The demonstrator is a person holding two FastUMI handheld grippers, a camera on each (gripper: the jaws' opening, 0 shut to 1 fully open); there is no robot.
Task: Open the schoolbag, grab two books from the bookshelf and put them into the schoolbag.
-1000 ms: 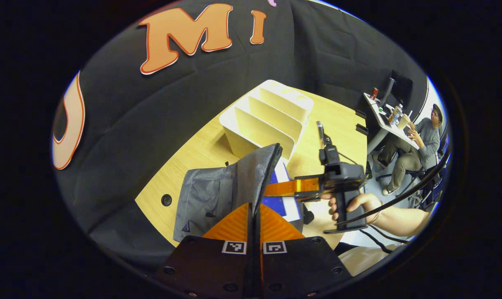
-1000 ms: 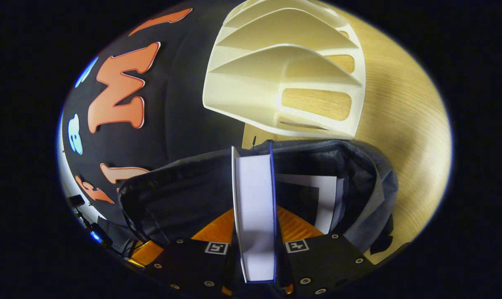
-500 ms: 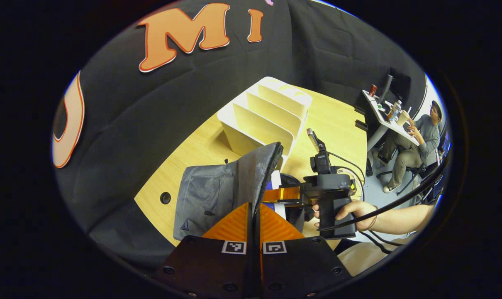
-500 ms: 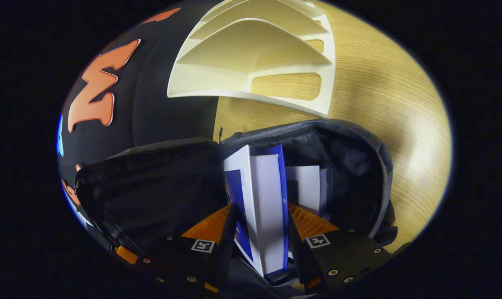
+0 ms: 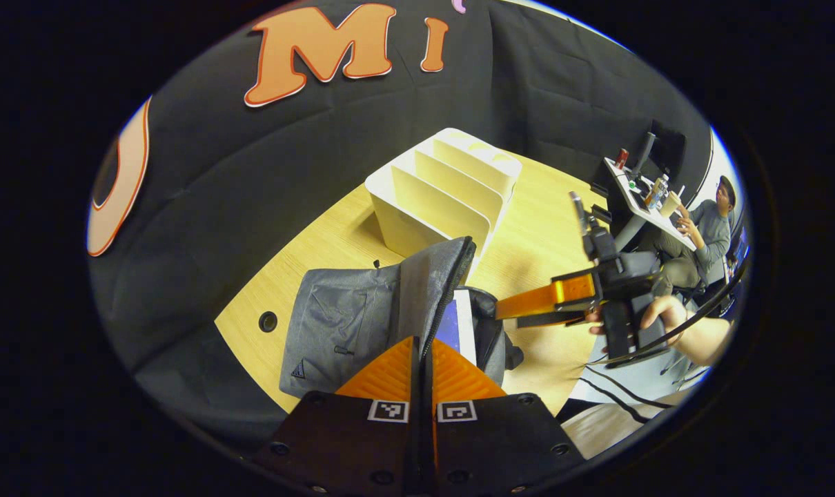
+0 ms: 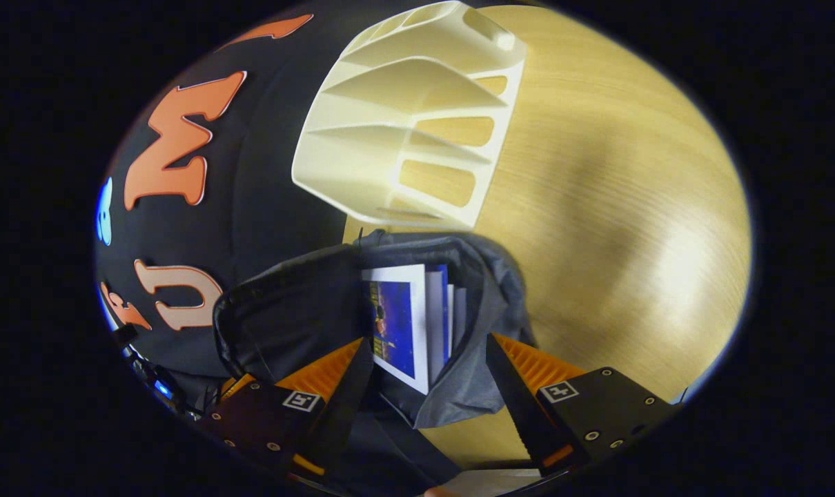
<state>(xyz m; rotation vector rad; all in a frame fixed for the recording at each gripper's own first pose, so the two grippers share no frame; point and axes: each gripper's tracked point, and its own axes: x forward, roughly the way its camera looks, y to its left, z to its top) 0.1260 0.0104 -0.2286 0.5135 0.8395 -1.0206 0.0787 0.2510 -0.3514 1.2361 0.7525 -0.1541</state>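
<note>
My left gripper [image 5: 422, 359] is pinched tight on the schoolbag's [image 5: 335, 324] raised flap, fingers together w/ the fabric edge between them, holding the mouth open. My right gripper [image 6: 428, 359] hangs just above the bag opening w/ jaws spread wide, nothing in them. Both books [image 6: 407, 321] sit upright inside the bag, side by side, blue cover facing the flap side, tops poking a bit above the rim. The bookshelf [image 6: 404, 131] stands just behind the bag on the bench [image 6: 617, 193], its slots looking empty, so I judge the loading is about done.

Risks from here: if I let the flap go abruptly, it prob. drops onto the book tops and the soft bag sags or tips, since the fabric has no stiffness of its own. The books stand tall and lean; a nudge from my right fingers [image 6: 521, 376] on the way out could catch the bag's right lip, which lies between them, and drag it.

Room: open bench to the right of the bag, plenty there to back the right gripper away. The shelf is close behind the bag, so no going fwd. In the left gripper view the near bench edge runs just below the bag; pulling the bag toward me is a bad idea.
</note>
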